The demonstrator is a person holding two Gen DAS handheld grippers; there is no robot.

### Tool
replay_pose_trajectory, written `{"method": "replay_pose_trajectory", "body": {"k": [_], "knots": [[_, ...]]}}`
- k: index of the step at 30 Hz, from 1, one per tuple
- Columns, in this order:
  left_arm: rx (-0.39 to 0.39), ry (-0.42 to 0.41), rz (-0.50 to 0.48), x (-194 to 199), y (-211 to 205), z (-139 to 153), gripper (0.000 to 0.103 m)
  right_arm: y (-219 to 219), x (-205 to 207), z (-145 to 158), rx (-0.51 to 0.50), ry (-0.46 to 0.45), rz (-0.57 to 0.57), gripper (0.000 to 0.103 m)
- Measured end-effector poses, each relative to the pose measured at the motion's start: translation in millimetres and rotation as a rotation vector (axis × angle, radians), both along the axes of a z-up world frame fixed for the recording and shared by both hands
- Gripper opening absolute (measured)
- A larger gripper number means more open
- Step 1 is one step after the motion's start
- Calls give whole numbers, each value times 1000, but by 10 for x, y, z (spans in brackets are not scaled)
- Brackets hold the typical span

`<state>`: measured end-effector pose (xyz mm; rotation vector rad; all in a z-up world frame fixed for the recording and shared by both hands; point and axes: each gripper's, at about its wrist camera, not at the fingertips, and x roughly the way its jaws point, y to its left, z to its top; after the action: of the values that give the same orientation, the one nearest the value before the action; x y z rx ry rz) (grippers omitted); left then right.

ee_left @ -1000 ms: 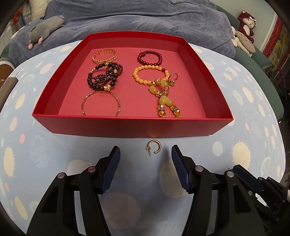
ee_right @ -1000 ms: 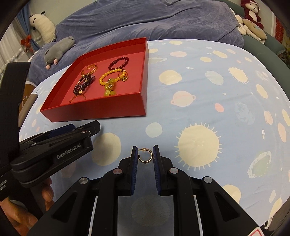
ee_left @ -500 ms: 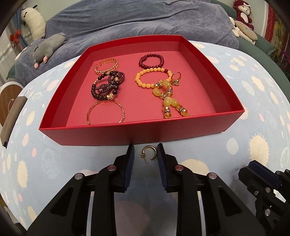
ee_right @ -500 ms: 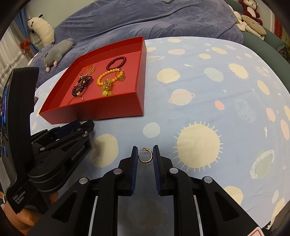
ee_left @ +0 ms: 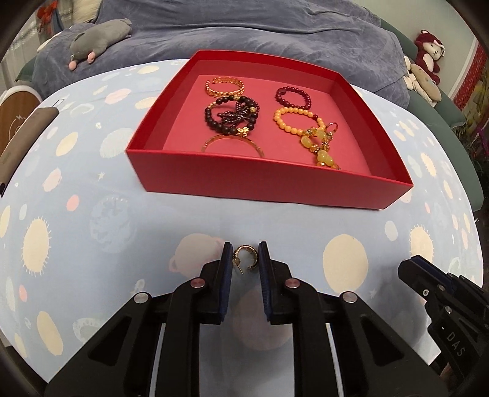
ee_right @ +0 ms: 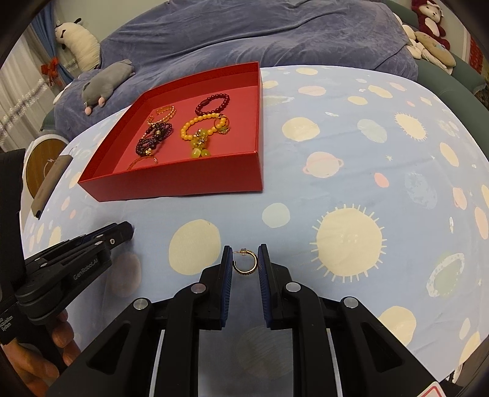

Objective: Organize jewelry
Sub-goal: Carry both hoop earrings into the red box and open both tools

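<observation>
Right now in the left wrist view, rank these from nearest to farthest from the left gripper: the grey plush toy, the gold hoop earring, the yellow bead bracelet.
1. Gold hoop earring: pinched in the left gripper.
2. Yellow bead bracelet: inside the red box, right half.
3. Grey plush toy: far back left, on the blue blanket.
</observation>
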<state>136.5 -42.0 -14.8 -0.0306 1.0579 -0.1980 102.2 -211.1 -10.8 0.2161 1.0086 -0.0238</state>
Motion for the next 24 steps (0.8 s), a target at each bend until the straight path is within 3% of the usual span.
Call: {"method": "replay_pose_trajectory", "body": {"k": [13,24], "knots": [[-24,-32,52,-105,480,359,17,182,-12,252,-18,-33,37,16],[-42,-104,26,142,488,823,17,254,271,609,-28,-102,72,16]]}}
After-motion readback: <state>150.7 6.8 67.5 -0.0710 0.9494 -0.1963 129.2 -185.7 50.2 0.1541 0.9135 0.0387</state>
